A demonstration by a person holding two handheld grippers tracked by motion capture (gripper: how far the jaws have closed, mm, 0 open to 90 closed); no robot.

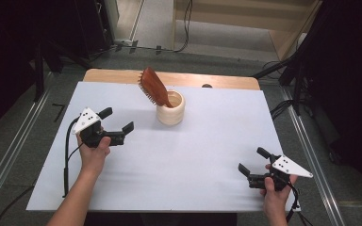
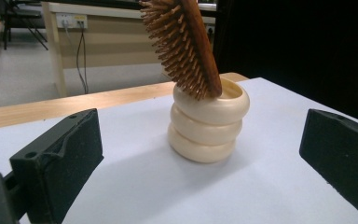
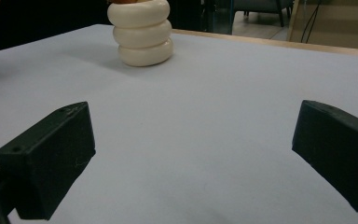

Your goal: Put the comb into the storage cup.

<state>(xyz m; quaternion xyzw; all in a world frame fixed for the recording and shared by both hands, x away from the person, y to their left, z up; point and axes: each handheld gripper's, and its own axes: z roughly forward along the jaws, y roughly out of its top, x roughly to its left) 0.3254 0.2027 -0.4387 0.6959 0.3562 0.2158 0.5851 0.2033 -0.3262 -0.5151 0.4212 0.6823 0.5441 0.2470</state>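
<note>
1. We find a wooden paddle hairbrush (image 1: 152, 86) standing handle-down in a cream ribbed holder (image 1: 170, 112) at upper centre of the high view, the brush head tilted toward the upper left of that frame.
2. In the left gripper view the hairbrush (image 2: 186, 44) leans across the holder's (image 2: 208, 126) rim at top centre, bristles facing left; the holder shows three stacked rings.
3. We see the left gripper (image 1: 119, 121) at left of centre in the high view, jaws spread wide and holding nothing, near the holder but apart from it.
4. We see the right gripper (image 1: 253, 160) at lower right of the high view, jaws likewise parted and empty, well apart from the holder.
5. In the right gripper view the holder (image 3: 141, 35) sits at upper left, beyond the two black jaws.
6. Everything rests on a white table sheet (image 1: 193, 155); a bare wooden table edge (image 1: 118, 75) shows along its far side.
</note>
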